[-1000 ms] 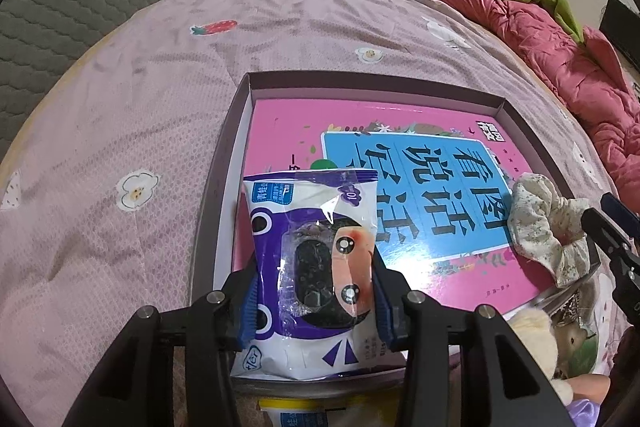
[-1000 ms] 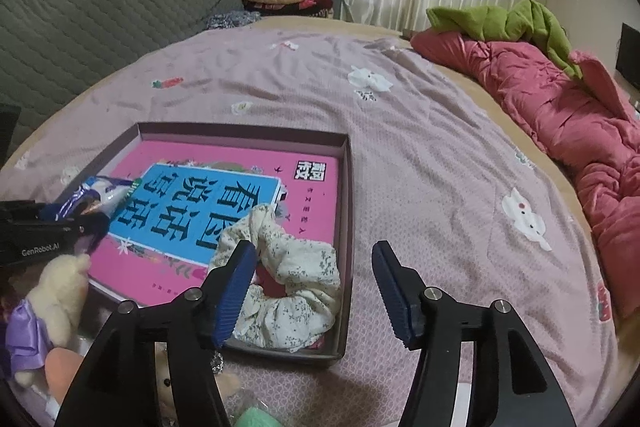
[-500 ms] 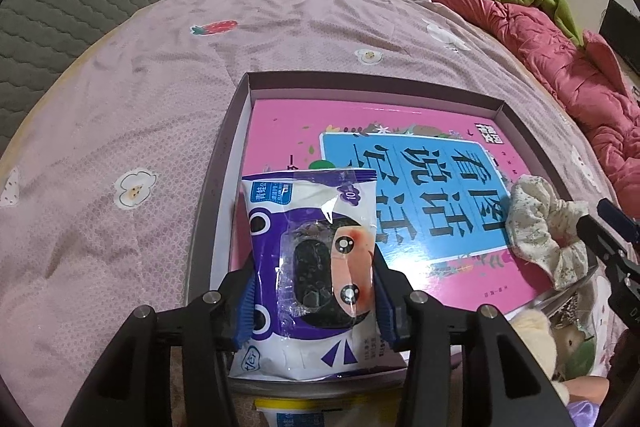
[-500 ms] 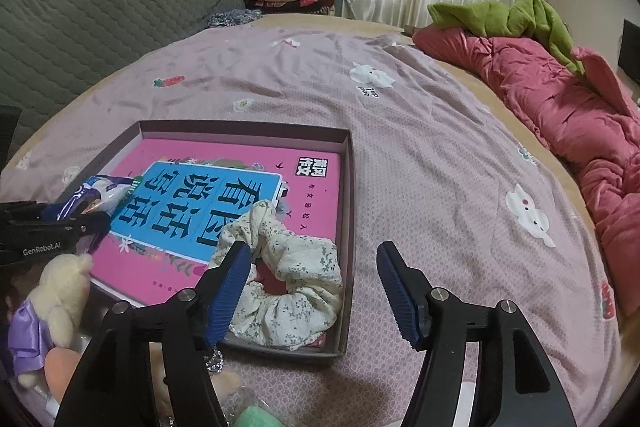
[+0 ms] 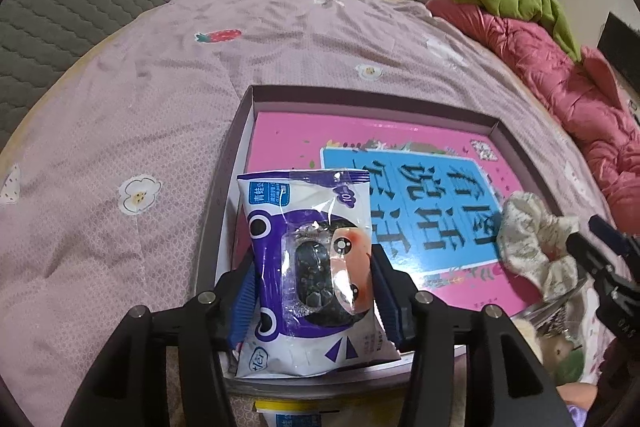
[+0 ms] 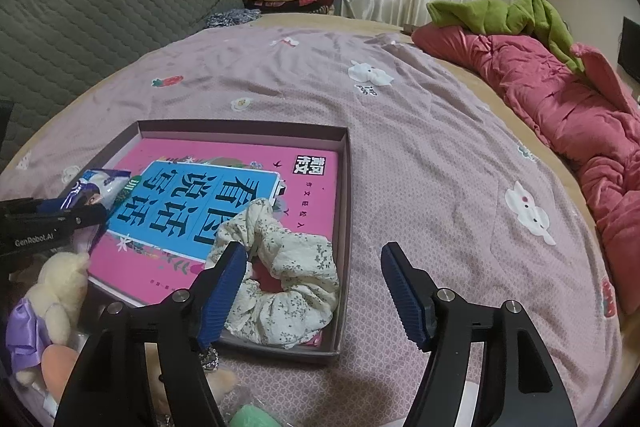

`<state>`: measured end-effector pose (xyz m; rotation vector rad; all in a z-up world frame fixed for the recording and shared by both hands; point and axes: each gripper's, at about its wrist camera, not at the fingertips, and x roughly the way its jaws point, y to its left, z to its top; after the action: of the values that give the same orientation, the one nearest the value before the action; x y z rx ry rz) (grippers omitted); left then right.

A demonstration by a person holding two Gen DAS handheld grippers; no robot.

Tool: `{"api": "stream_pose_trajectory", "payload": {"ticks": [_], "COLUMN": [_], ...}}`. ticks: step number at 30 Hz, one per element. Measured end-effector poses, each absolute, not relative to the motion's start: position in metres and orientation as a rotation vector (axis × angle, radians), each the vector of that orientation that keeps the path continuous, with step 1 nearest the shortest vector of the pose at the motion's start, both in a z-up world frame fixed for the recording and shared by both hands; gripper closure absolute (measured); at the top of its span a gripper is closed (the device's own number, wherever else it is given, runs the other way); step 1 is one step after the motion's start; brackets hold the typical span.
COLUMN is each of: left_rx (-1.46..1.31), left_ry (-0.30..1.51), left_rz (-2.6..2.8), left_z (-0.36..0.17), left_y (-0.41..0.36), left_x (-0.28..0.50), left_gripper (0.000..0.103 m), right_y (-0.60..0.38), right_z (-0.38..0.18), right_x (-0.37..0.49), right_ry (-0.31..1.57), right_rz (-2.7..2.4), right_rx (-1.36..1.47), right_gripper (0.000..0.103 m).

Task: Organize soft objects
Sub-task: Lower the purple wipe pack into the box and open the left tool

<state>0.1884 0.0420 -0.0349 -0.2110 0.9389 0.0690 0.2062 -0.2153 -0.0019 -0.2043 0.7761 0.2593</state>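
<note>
Blue-padded jaws of the left gripper [image 5: 312, 291] have just been opening either side of a purple-and-white wipes packet [image 5: 310, 247]; the pads appear to stand just off its sides, though contact cannot be ruled out. The packet is laid in the near left corner of a shallow box [image 5: 360, 95], partly over a pink book [image 5: 400, 195]. The right gripper [image 6: 312, 291] has likewise been opening; its jaws are spread wide, nothing held, with a floral scrunchie [image 6: 288, 287] lying in the box's near right corner just by the left pad. The step in hand is judged to be release of both items. Next, both tools would be drawn clear without dragging either item, then turned to the cream plush toy [image 6: 56, 287] beside the box. Beyond, a lilac bedspread [image 6: 400, 127] and a red quilt [image 6: 560, 107] are seen.
</note>
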Motion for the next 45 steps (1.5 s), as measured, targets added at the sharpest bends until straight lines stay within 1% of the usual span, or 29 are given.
{"api": "stream_pose_trajectory", "payload": {"ticks": [3,11,25,37,45], "left_rx": [-0.225,-0.231,-0.259,-0.25,-0.234], "left_ry": [0.949,0.962,0.827,0.787,0.793], "left_rz": [0.062,0.057,0.08,0.075,0.041], "left_z": [-0.036,-0.038,-0.006,0.005,0.009], "left_y": [0.043,0.045,0.056,0.06,0.045], "left_x": [0.188,0.189,0.174,0.157,0.137], "left_gripper": [0.048,0.047,0.047,0.047,0.047], "right_y": [-0.215,-0.215,-0.217,-0.22,-0.221], "right_z": [-0.001,-0.002,0.008,0.018,0.034], "right_x": [0.207,0.206,0.201,0.196,0.177], "right_ry": [0.775,0.774,0.726,0.699,0.631], "right_rz": [0.26,0.26,0.322,0.343,0.385], "right_rx": [-0.207,-0.207,-0.17,-0.13,-0.138], "right_gripper": [0.031,0.03,0.03,0.029,0.028]}}
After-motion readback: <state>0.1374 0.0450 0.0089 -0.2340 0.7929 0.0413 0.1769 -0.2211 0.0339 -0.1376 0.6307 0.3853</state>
